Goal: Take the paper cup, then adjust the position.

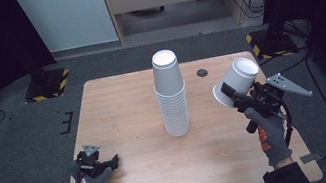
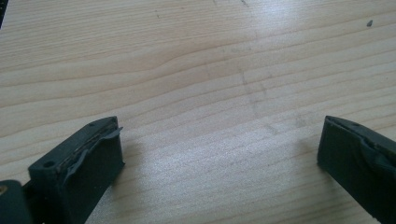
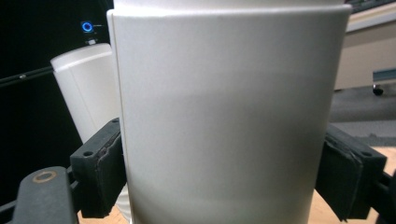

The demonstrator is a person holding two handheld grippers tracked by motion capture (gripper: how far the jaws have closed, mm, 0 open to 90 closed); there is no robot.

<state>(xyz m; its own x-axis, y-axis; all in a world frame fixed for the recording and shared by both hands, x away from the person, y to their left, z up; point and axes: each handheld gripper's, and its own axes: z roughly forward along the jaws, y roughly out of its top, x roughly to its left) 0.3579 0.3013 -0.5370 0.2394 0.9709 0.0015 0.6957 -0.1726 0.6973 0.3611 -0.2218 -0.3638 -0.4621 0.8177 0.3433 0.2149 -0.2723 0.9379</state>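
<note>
A tall stack of white paper cups [image 1: 171,95] stands upside down at the middle of the wooden table [image 1: 118,109]. My right gripper [image 1: 230,95] is raised over the table's right side, shut on a single white paper cup [image 1: 238,81] that tilts with its open mouth up and to the right. In the right gripper view that cup [image 3: 229,116] sits between both jaws of the gripper [image 3: 224,172], and the stack [image 3: 86,93] shows behind it at the left. My left gripper [image 1: 112,160] lies low at the front left, open over bare wood [image 2: 219,149].
A small dark round mark [image 1: 202,72] sits on the table behind and right of the stack. Two stand bases with yellow-black stripes [image 1: 48,85] [image 1: 269,42] rest on the floor past the far corners. Cables trail on the floor at the right.
</note>
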